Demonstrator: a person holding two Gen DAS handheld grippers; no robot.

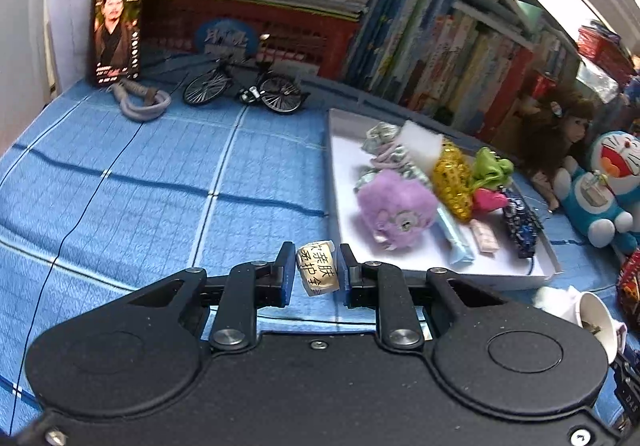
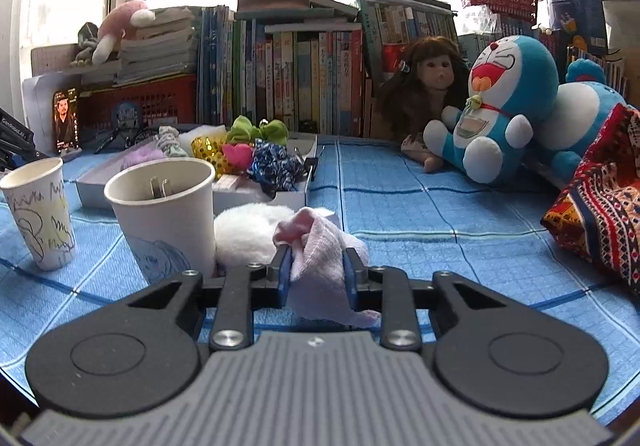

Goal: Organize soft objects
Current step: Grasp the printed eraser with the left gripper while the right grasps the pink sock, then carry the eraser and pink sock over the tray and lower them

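My left gripper [image 1: 317, 270] is shut on a small cream packet with black Chinese characters [image 1: 318, 269], held above the blue cloth just left of the white tray [image 1: 400, 262]. The tray holds a purple plush [image 1: 396, 205], a yellow sequin piece [image 1: 452, 177], a green bow [image 1: 490, 165], a pink heart [image 1: 490, 199] and a dark blue scrunchie [image 1: 520, 224]. My right gripper [image 2: 316, 270] is shut on a pink towel cloth [image 2: 320, 266], beside a white fluffy ball [image 2: 250, 232]. The tray also shows in the right wrist view [image 2: 296, 197].
Two paper cups [image 2: 164, 213] [image 2: 40, 209] stand left of the right gripper. A Doraemon plush [image 2: 500, 109], a doll [image 2: 428, 93] and a patterned knit cloth [image 2: 600, 201] sit to the right. A model bicycle [image 1: 244, 85], a phone [image 1: 116, 29] and books line the back.
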